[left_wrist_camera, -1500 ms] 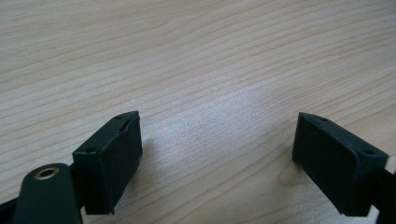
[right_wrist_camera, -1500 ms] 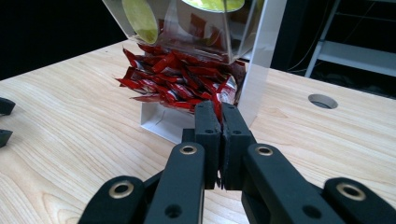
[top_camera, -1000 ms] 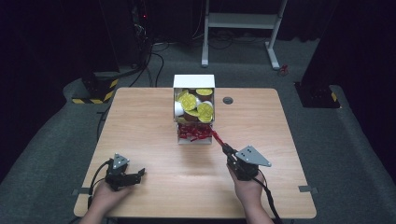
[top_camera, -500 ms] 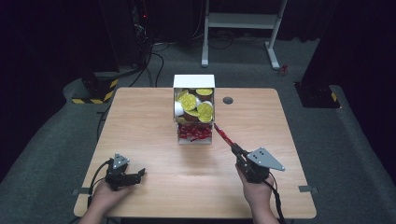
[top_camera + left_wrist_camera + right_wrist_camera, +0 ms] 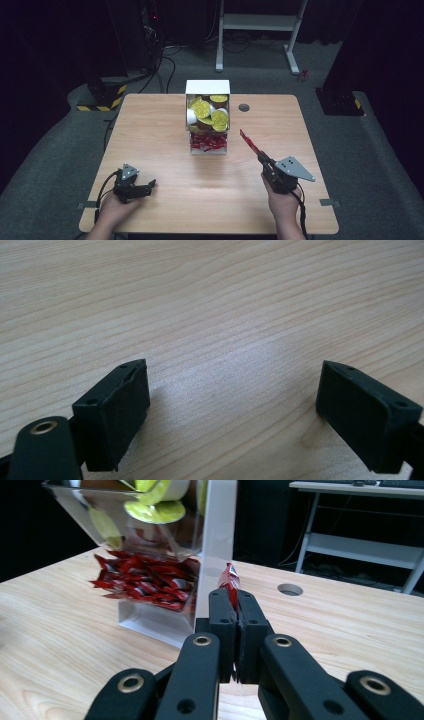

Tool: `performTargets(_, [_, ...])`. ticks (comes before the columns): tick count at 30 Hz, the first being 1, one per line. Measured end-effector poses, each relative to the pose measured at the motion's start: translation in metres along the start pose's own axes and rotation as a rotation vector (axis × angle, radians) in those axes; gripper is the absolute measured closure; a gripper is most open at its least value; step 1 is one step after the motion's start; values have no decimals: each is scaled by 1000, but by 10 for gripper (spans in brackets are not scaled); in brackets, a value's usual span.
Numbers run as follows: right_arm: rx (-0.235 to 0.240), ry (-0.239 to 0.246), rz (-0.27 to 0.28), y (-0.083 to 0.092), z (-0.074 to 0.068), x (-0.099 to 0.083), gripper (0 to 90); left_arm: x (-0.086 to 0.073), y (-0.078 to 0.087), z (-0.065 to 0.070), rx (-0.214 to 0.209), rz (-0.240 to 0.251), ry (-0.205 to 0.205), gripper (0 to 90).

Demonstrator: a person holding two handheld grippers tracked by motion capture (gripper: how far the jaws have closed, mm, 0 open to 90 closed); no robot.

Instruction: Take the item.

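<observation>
Two claws are in play, and only your right claw (image 5: 261,157) carries anything: its jaws are pressed together on a thin red sachet (image 5: 229,582), which sticks out beyond the pads toward the dispenser. Compared with a second ago, this claw has drawn back from the dispenser's lower tray toward your side of the table (image 5: 165,195), so the sachet is now clear of the pile and hangs in the air to the right of the box; judged from this, the pick is done and the carry has begun. Your left claw (image 5: 235,410) rests low over bare wood at the near left, its jaws spread wide with nothing between them, and it has not shifted. Outward from the right claw, the white dispenser (image 5: 207,87) stands at the middle of the table's far half: its clear upper bin holds round yellow-lidded cups (image 5: 202,107), and its open lower tray holds the remaining red sachets (image 5: 207,143). A round cable hole (image 5: 244,107) lies just right of the box. Beyond the table, a white frame (image 5: 260,22) stands on the dark floor.
</observation>
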State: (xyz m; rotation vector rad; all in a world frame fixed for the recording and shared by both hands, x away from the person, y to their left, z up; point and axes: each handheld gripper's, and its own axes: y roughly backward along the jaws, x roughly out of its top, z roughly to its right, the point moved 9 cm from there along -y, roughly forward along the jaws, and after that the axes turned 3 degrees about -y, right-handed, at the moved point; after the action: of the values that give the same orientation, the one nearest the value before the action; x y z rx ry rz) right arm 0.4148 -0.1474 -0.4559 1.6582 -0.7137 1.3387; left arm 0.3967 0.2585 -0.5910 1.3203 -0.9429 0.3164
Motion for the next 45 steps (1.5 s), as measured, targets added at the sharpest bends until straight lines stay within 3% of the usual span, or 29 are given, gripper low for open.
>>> performTargets(19, [-75,0,-13,-32,31,5,887,-1,0,-1,21,-5,9,123])
performTargets(28, [-113,5,-46,-48,49,-3,887,-1,0,-1,21,-4,10,120])
performTargets(45, [-147,-2,-101,-77,64,-18,889,0,-2,-1,21,-7,14,101])
